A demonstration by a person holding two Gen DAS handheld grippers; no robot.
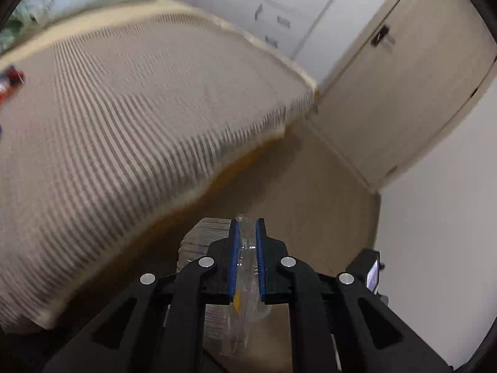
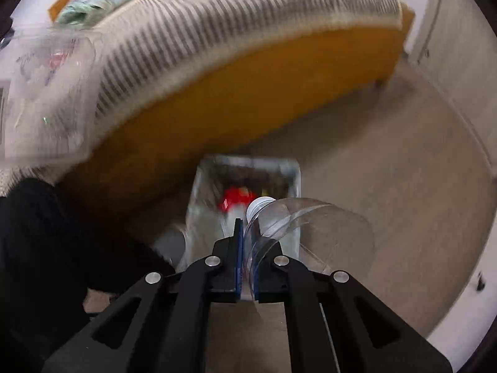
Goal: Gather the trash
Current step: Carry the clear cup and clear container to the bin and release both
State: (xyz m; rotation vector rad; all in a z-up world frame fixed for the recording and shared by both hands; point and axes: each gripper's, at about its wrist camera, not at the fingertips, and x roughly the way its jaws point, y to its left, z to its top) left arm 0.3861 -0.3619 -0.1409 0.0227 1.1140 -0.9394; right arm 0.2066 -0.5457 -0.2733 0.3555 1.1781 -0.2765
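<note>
My left gripper (image 1: 247, 227) is shut on a clear plastic bag (image 1: 247, 279), which hangs down between the blue pads; a striped bin (image 1: 214, 233) sits just below it. My right gripper (image 2: 247, 227) is shut on a clear plastic bottle (image 2: 298, 223) with a white cap (image 2: 259, 205), held over a clear bin (image 2: 202, 199) that holds red trash (image 2: 234, 200). A clear bag with scraps inside (image 2: 46, 93) shows blurred at the left of the right wrist view. A red wrapper (image 1: 11, 84) lies on the bed at the far left.
A bed with a striped beige cover (image 1: 139, 118) and orange frame (image 2: 248, 93) stands beside the bins. Beige floor (image 2: 388, 171), white wardrobe doors (image 1: 403, 93) and a wall lie to the right. A dark shape (image 2: 37, 233) fills the lower left.
</note>
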